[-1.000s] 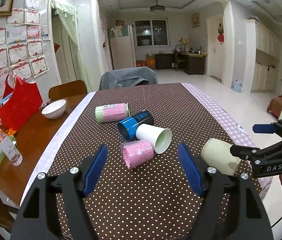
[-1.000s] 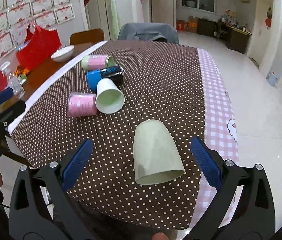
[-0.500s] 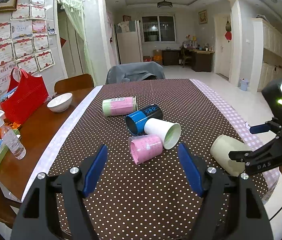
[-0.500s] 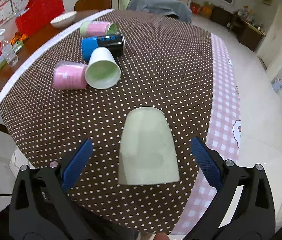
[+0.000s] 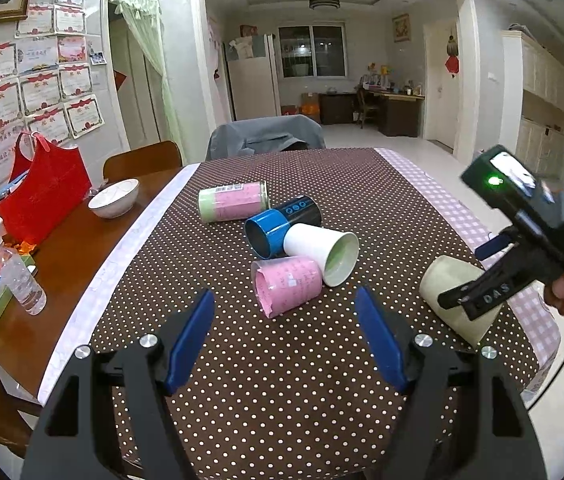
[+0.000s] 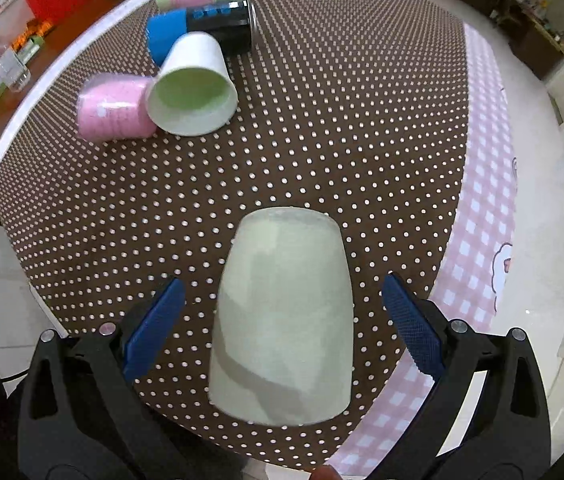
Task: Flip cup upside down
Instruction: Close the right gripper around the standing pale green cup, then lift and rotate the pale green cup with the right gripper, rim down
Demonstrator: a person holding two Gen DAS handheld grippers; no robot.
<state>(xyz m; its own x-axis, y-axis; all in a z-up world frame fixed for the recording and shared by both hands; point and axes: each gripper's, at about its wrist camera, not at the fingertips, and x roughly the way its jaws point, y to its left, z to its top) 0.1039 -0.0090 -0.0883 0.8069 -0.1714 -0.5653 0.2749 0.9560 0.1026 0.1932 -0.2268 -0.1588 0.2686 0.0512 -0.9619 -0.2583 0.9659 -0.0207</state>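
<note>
The pale cup (image 6: 282,320) lay on its side near the table's front right corner, and over the last second the right gripper (image 6: 284,308) had closed in until its wide-open jaws straddled the cup, the blue pads (image 6: 154,324) standing clear of its walls and gripping nothing. That suggested the grasp was next, with the flip itself not yet begun. The left gripper (image 5: 284,332) hung equally wide open and empty over the brown dotted tablecloth (image 5: 282,392). From left to right sat a red bag (image 5: 42,200), a white bowl (image 5: 114,198), then a cluster of a pink-green can (image 5: 232,202), a blue cup (image 5: 278,226), a white cup (image 5: 322,252) and a pink cup (image 5: 288,286), all on their sides. Beyond was a tiled room with a fridge (image 5: 248,80) and a desk (image 5: 386,110)
</note>
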